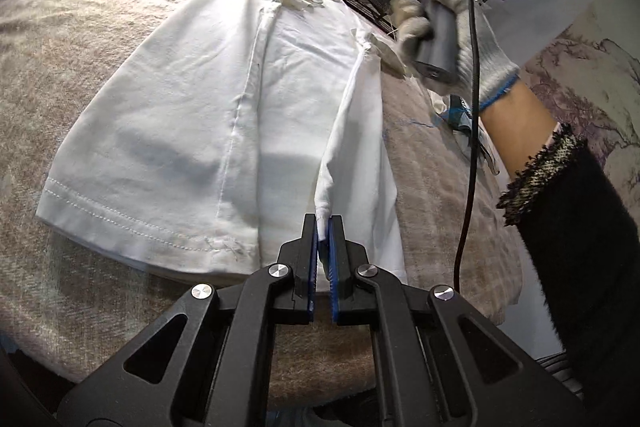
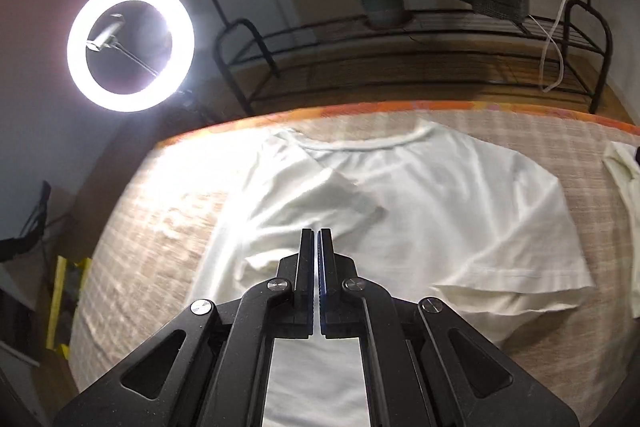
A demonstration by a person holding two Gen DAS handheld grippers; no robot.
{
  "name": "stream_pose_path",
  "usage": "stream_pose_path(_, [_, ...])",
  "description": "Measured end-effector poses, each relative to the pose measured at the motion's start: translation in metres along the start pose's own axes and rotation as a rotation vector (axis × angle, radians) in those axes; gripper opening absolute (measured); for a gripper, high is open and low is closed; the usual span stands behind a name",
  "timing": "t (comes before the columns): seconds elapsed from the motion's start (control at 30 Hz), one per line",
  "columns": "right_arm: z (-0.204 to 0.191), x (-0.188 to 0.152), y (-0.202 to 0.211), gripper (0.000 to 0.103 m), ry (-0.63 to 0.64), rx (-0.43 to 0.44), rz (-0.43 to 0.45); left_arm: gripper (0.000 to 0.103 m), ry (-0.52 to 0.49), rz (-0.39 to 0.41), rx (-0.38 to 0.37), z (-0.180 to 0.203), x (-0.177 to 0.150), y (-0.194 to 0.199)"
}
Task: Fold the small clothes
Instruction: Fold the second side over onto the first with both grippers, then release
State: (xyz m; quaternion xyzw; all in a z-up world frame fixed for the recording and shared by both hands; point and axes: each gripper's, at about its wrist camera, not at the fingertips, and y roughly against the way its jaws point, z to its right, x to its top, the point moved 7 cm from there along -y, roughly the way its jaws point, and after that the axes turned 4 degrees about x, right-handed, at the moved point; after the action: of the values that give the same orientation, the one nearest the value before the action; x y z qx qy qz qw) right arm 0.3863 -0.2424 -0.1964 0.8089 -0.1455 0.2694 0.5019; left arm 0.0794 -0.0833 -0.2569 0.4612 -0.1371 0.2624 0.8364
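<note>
A small white T-shirt point(image 1: 192, 115) lies on a beige woven cloth over the table. My left gripper point(image 1: 323, 221) is shut on a raised fold of the shirt's edge and lifts it off the cloth. In the right wrist view the same white shirt point(image 2: 420, 195) lies spread with its collar at the far side and one sleeve folded over. My right gripper point(image 2: 316, 233) is shut, and a thin strip of the white fabric shows between its pads. The gloved right hand point(image 1: 448, 27) shows in the left wrist view, at the far end of the lifted fold.
The beige cloth point(image 2: 160, 211) covers the table, with an orange edge point(image 2: 400, 107) at the far side. A ring light point(image 2: 130, 45) shines at the left. A black wire rack point(image 2: 400, 59) with a potted plant point(image 2: 382, 7) stands behind. Another pale garment point(image 2: 624, 195) lies at the right.
</note>
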Motion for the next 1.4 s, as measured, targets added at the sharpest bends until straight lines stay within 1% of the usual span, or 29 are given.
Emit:
stream_pose_path(0.03, [0.012, 0.001, 0.005, 0.002, -0.027, -0.031, 0.005, 0.003, -0.006, 0.004, -0.003, 0.002, 0.000, 0.000])
stream_pose_path(0.07, [0.028, 0.001, 0.012, 0.008, -0.062, -0.052, 0.012, 0.003, -0.016, 0.009, -0.007, 0.004, 0.001, 0.000])
stream_pose_path(0.1, [0.047, 0.002, 0.020, 0.021, -0.113, -0.068, 0.026, 0.003, -0.021, 0.009, -0.011, 0.006, 0.000, 0.000])
stream_pose_path(0.13, [0.069, 0.002, 0.028, 0.031, -0.175, -0.088, 0.044, 0.003, -0.026, 0.009, -0.015, 0.008, 0.000, -0.001])
stream_pose_path(0.17, [0.089, 0.001, 0.035, 0.048, -0.233, -0.110, 0.065, 0.003, -0.031, 0.009, -0.020, 0.010, -0.001, -0.001])
stream_pose_path(0.2, [0.112, -0.002, 0.040, 0.051, -0.299, -0.132, 0.080, 0.002, -0.038, 0.010, -0.022, 0.011, 0.000, -0.001])
stream_pose_path(0.27, [0.154, -0.012, 0.043, 0.051, -0.426, -0.146, 0.078, 0.002, -0.051, 0.014, -0.021, 0.013, 0.001, -0.002])
stream_pose_path(0.33, [0.183, -0.022, 0.041, 0.051, -0.517, -0.147, 0.074, 0.002, -0.064, 0.016, -0.017, 0.014, 0.002, -0.004])
stream_pose_path(0.43, [0.205, -0.032, 0.026, 0.051, -0.558, -0.148, 0.045, 0.002, -0.066, 0.010, -0.017, 0.014, 0.002, -0.008])
stream_pose_path(0.47, [0.207, -0.034, 0.022, 0.051, -0.561, -0.140, 0.049, 0.003, -0.069, 0.008, -0.016, 0.014, 0.002, -0.009])
stream_pose_path(0.5, [0.208, -0.031, 0.022, 0.051, -0.549, -0.135, 0.080, 0.002, -0.072, 0.008, -0.014, 0.015, 0.002, -0.009])
stream_pose_path(0.57, [0.205, -0.026, 0.017, 0.051, -0.534, -0.106, 0.077, 0.002, -0.077, 0.005, -0.012, 0.016, 0.000, -0.010])
stream_pose_path(0.6, [0.201, -0.022, 0.013, 0.041, -0.515, -0.073, 0.079, 0.002, -0.081, 0.004, -0.013, 0.017, -0.001, -0.010])
stream_pose_path(0.63, [0.196, -0.020, 0.010, 0.027, -0.501, -0.046, 0.067, 0.003, -0.086, 0.004, -0.011, 0.017, -0.001, -0.010])
stream_pose_path(0.67, [0.192, -0.018, 0.006, 0.001, -0.490, -0.029, 0.050, 0.002, -0.088, 0.006, -0.010, 0.018, -0.001, -0.010])
stream_pose_path(0.7, [0.188, -0.016, 0.005, 0.002, -0.481, -0.029, 0.048, 0.002, -0.088, 0.011, -0.010, 0.018, -0.001, -0.009])
stream_pose_path(0.73, [0.182, -0.010, 0.008, 0.001, -0.467, -0.023, 0.066, 0.003, -0.088, 0.016, -0.010, 0.016, -0.001, -0.007])
stream_pose_path(0.8, [0.165, 0.004, 0.014, 0.001, -0.439, 0.017, 0.093, 0.003, -0.094, 0.035, -0.003, 0.014, 0.000, 0.000])
stream_pose_path(0.93, [0.113, 0.038, 0.024, 0.000, -0.338, 0.085, 0.152, 0.002, -0.100, 0.063, 0.013, 0.009, 0.002, 0.012])
stream_pose_path(1.0, [0.088, 0.051, 0.022, 0.000, -0.290, 0.113, 0.160, 0.002, -0.105, 0.076, 0.025, 0.007, 0.001, 0.017])
stream_pose_path(1.07, [0.065, 0.061, 0.010, 0.000, -0.236, 0.108, 0.142, 0.003, -0.104, 0.083, 0.030, 0.006, 0.000, 0.019])
stream_pose_path(1.17, [0.039, 0.067, -0.015, 0.000, -0.149, 0.040, 0.091, 0.003, -0.101, 0.079, 0.031, 0.004, -0.005, 0.018])
stream_pose_path(1.23, [0.025, 0.065, -0.029, 0.000, -0.113, 0.028, 0.062, 0.002, -0.110, 0.085, 0.038, 0.005, -0.009, 0.019])
stream_pose_path(1.33, [0.012, 0.059, -0.042, 0.000, -0.081, 0.032, 0.035, 0.002, -0.170, 0.104, 0.060, 0.012, -0.013, 0.020])
stream_pose_path(1.4, [0.006, 0.054, -0.055, 0.000, -0.056, 0.008, 0.003, 0.003, -0.167, 0.101, 0.062, 0.010, -0.014, 0.019])
